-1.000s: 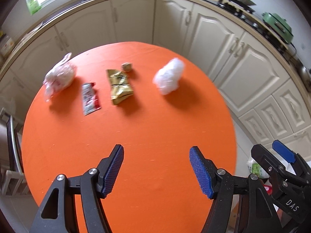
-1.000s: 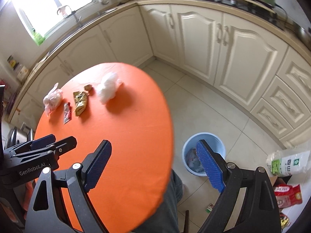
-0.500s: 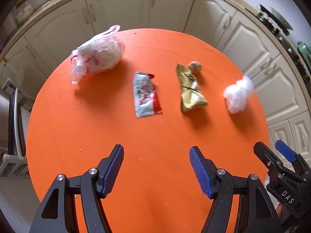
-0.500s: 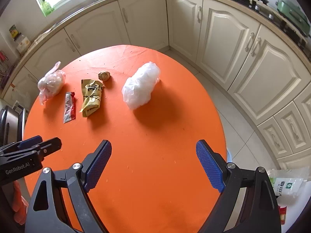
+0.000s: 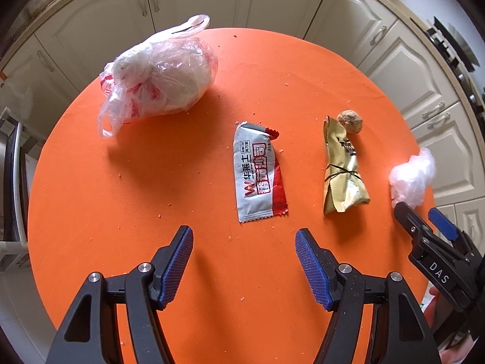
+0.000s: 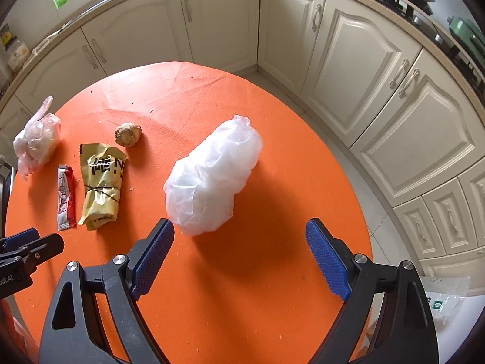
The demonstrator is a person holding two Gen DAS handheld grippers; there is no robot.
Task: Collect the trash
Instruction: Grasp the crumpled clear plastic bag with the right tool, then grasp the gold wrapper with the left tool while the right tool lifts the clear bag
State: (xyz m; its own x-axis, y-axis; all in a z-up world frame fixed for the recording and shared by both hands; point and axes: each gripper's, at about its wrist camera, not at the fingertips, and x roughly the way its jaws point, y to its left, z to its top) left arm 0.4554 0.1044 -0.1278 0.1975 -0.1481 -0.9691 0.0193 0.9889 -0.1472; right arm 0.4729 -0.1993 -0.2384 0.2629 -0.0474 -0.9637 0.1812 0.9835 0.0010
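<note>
The round orange bench (image 5: 127, 182) carried five bits of trash in a rough row; the left gripper (image 5: 244, 236) hung over its near part, pointing steeply down, its fingers (image 5: 178, 261) set moderately apart with nothing between them; only bare orange surface and crumbs lay in the gap. The silver-and-red sachet (image 5: 257, 173) lay flat just beyond the fingertips, slightly toward the right finger's side, not touching either pad; the gold wrapper (image 5: 342, 173) lay farther right of it, apart from the sachet, with the small brown ball (image 5: 350, 121) at its far end, touching or nearly so; the knotted plastic bag (image 5: 157, 82) with red print sat well off at the far left of the bench. The crumpled white bag (image 5: 412, 179) lay at the right rim in the left wrist view, with the tip of the right gripper just in front of it.

The right gripper (image 6: 239, 242) stood with its fingers (image 6: 327, 261) spread wide and empty; the crumpled white bag (image 6: 212, 179) lay on the bench (image 6: 272, 288) just beyond the fingertips, its near end close beside the tip of the left-hand finger, whether touching I could not tell; the right-hand finger stood clear of it; the bag's far end angled away toward the cream cabinets (image 6: 357, 60). In that view the gold wrapper (image 6: 101, 182), the sachet (image 6: 66, 200) and the brown ball (image 6: 128, 133) lay well to the left of the fingers; the knotted bag (image 6: 36, 139) lay at the left rim.
</note>
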